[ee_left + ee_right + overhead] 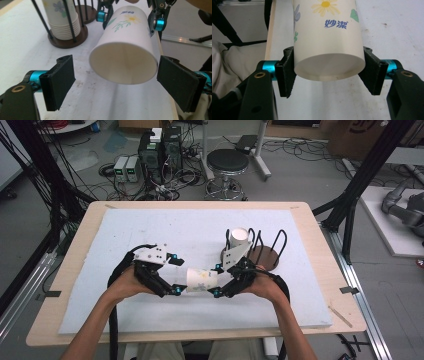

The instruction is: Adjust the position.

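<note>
Your left tongs [176, 274] stand open, one pad on each side of the paper cup's [202, 280] open mouth; the right pad sits at the rim, the left one apart from it. The cup lies on its side above the white tabletop [150, 227], between your two hands. Your right tongs [217, 280] are clamped on the cup's base end. Farther back, a wire rack [263, 251] on a round wooden base holds a stack of cups [239, 239].

Grey floor strewn with cables [150, 190], a black stool [227, 162], computer towers [160, 150].
</note>
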Demonstrator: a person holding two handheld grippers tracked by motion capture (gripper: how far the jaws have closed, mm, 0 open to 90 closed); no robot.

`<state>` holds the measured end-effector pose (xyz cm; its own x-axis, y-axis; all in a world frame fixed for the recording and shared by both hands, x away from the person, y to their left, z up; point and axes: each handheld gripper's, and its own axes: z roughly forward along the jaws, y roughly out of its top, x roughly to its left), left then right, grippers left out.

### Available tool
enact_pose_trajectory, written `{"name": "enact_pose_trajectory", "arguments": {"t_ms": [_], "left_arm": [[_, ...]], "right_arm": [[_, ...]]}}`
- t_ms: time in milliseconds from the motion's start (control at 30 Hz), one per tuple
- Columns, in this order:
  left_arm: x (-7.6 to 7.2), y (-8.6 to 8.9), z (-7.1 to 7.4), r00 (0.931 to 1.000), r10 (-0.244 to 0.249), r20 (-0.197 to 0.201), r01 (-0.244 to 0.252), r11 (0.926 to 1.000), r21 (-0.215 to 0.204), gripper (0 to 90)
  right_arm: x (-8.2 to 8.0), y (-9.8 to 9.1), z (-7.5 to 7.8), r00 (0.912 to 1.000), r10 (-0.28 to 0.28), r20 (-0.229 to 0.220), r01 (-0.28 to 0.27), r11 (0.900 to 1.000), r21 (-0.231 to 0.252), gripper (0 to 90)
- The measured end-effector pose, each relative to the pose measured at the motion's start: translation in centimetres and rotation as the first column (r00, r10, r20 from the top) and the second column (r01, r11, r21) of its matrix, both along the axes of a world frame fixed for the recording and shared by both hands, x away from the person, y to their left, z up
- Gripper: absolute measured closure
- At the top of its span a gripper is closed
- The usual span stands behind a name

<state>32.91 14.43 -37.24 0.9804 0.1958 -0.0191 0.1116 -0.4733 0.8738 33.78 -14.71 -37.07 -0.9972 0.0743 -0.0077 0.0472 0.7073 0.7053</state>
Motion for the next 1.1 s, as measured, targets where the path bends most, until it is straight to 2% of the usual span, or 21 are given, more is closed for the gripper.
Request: {"name": "enact_pose_trajectory", "arguments": {"t_ms": [67, 200, 333, 500, 567, 700, 767, 867, 1000, 1100], "left_arm": [[-0.1, 0.5, -0.2, 0.9999, 0.009, -0.01, -0.009, 0.9997, -0.025, 14.6], [-0.3, 1.2, -0.3, 0.9998, 0.019, -0.008, -0.019, 0.999, -0.041, 14.6], [-0.6, 1.4, -0.8, 0.9998, 0.018, -0.012, -0.019, 0.9966, -0.08, 14.6], [-1.0, 1.6, -1.9, 0.9996, 0.025, -0.012, -0.026, 0.9892, -0.144, 14.6], [-1.3, 1.5, -2.3, 0.9992, 0.04, -0.005, -0.04, 0.9857, -0.164, 14.6], [-1.7, 1.7, -3.3, 0.9981, 0.061, -0.005, -0.061, 0.9701, -0.235, 14.6], [-1.8, 1.8, -3.9, 0.9976, 0.068, -0.011, -0.069, 0.965, -0.253, 14.6], [-1.9, 1.9, -4.6, 0.9974, 0.069, -0.018, -0.072, 0.9527, -0.295, 14.5], [-2.0, 1.8, -4.9, 0.9973, 0.071, -0.018, -0.073, 0.9412, -0.33, 14.1], [-2.0, 1.8, -5.1, 0.9977, 0.065, -0.02, -0.068, 0.9348, -0.349, 13.9]], "right_arm": [[0.0, -0.1, 0.0, 1.0, -0.001, 0.0, 0.001, 1.0, 0.006, 37.0], [0.0, -0.3, 0.0, 1.0, -0.007, -0.001, 0.007, 0.9998, 0.019, 37.0], [0.1, -0.5, -0.2, 0.9999, -0.004, -0.013, 0.004, 0.9986, 0.053, 37.0], [0.2, -0.9, -0.5, 0.9997, -0.009, -0.023, 0.011, 0.9955, 0.094, 37.1], [0.2, -1.0, -0.7, 0.9993, -0.004, -0.037, 0.009, 0.9913, 0.131, 37.0], [0.3, -1.3, -1.1, 0.9986, -0.001, -0.053, 0.011, 0.984, 0.178, 37.0], [0.3, -1.4, -1.2, 0.9981, -0.003, -0.062, 0.015, 0.981, 0.194, 37.0], [0.3, -1.6, -1.5, 0.9981, 0.0, -0.061, 0.014, 0.9732, 0.23, 37.1], [0.2, -1.8, -1.6, 0.9975, 0.001, -0.07, 0.017, 0.966, 0.258, 37.0], [0.2, -1.6, -1.7, 0.9978, 0.011, -0.066, 0.009, 0.9555, 0.295, 37.1]]}}
